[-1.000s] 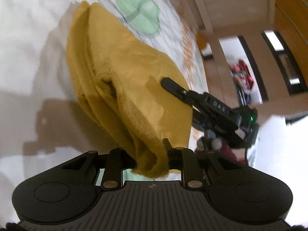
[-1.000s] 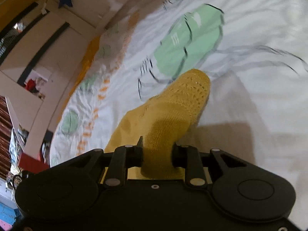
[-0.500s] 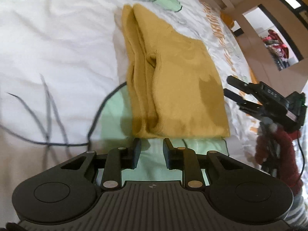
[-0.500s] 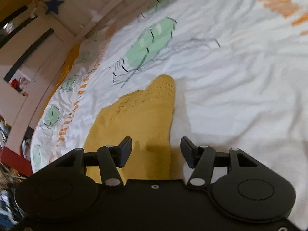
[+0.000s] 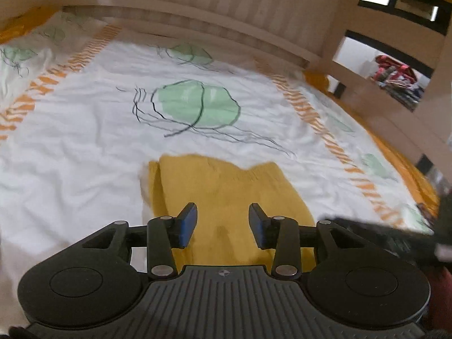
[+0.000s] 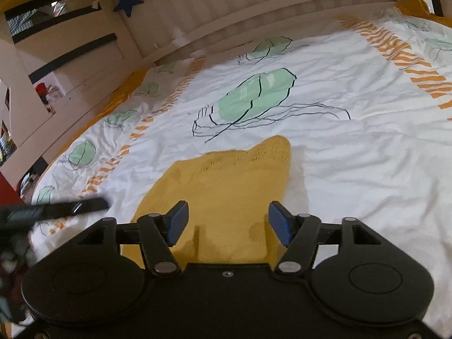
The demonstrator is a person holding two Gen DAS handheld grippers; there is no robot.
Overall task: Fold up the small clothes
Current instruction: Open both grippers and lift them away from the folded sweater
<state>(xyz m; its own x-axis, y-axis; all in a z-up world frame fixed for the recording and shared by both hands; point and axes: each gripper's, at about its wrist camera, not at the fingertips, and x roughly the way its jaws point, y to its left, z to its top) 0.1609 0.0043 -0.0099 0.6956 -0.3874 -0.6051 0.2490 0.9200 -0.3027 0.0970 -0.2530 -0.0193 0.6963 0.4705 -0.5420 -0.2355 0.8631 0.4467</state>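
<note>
Both grippers released above the folded yellow garment point(image 5: 226, 192) on the bed sheet point(image 5: 84, 130).

The left gripper point(image 5: 222, 223) and right gripper point(image 6: 226, 223) are both opening, with nothing held between the jaws; the garment lies flat beneath them. Risk: a low pass could let 1 finger snag the knit and drag the fold open. The garment's near edge is hidden behind both gripper bodies; the left view is motion-blurred.

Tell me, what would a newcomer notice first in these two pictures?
First, the mustard-yellow knitted garment, lying folded on the white bedsheet just ahead of both grippers. Next, the big green leaf print on the sheet beyond it. The left gripper and right gripper hold nothing, their jaws opening.
</note>
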